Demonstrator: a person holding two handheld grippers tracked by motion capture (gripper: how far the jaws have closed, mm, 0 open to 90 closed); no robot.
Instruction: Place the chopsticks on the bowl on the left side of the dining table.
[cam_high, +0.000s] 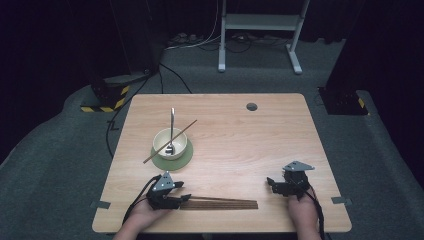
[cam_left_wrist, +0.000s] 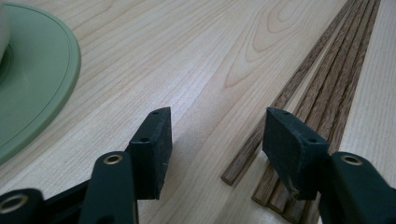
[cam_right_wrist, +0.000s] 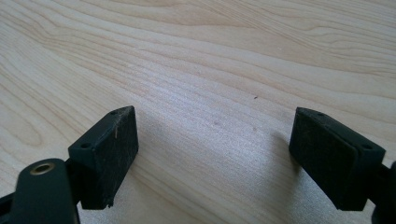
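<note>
At the tabletop's (cam_high: 280, 150) near edge, my left tool (cam_left_wrist: 217, 140) stands apart over the end of one chopstick (cam_left_wrist: 280, 100) beside the row, not yet clamped. My right tool (cam_right_wrist: 212, 149) waits wide apart, empty. Next: close squarely, then carry to the bowl (cam_high: 170, 145) beyond.

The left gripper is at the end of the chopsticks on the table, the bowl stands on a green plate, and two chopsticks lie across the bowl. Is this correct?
Not quite: one chopstick lies across the bowl, beside a spoon, as the high view shows. The left gripper at the chopsticks and the green plate are right.
</note>
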